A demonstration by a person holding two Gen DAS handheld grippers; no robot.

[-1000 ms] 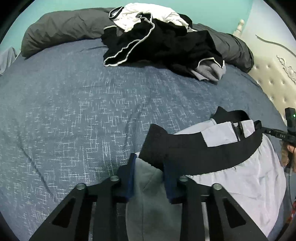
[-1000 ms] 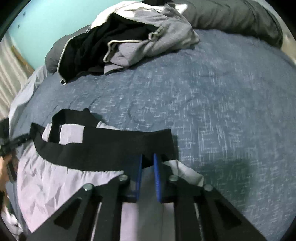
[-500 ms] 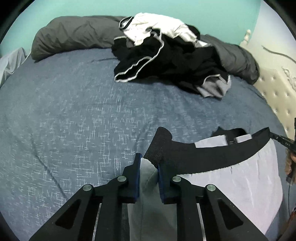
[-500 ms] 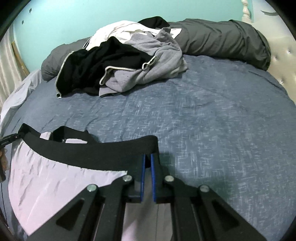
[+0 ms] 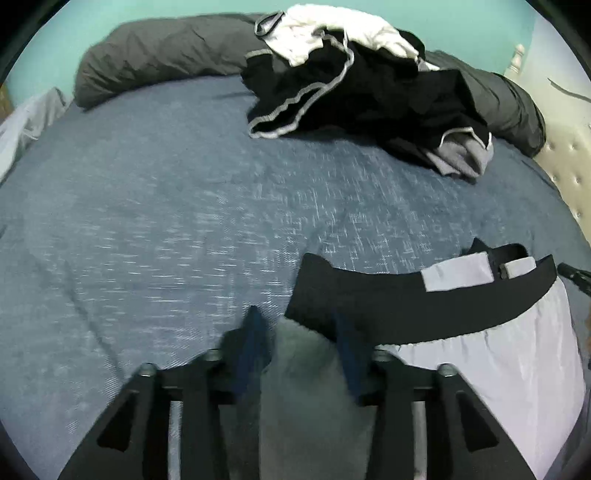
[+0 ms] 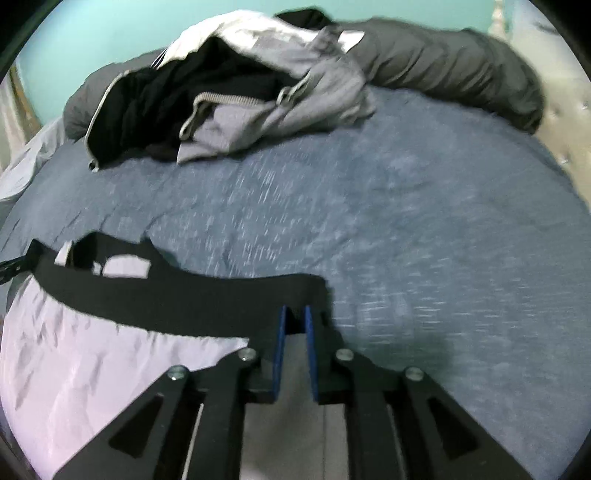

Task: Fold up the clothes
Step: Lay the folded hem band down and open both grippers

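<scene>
Showing one pale garment (image 5: 517, 373) on one bed (image 5: 166, 229): left tongs (image 5: 301, 343) opening around its waistband (image 5: 406, 314); right tongs (image 6: 295, 325) clamped on it; one clothes heap (image 5: 354, 85).

A bed (image 5: 155, 206) is filling both views. A pair of shorts (image 5: 509, 369) is lying on its near edge, waistband (image 5: 406, 306) toward the middle of the bed. The left gripper (image 5: 299, 343) is sitting at one end of the waistband, the right gripper (image 6: 295, 332) at the other end. A heap of clothes (image 5: 362, 77) is lying well apart at the far side, resting partly on a rolled duvet (image 5: 162, 51) that is running along the far edge, against the wall (image 5: 147, 11). A headboard (image 5: 569, 147) is standing at the right
</scene>
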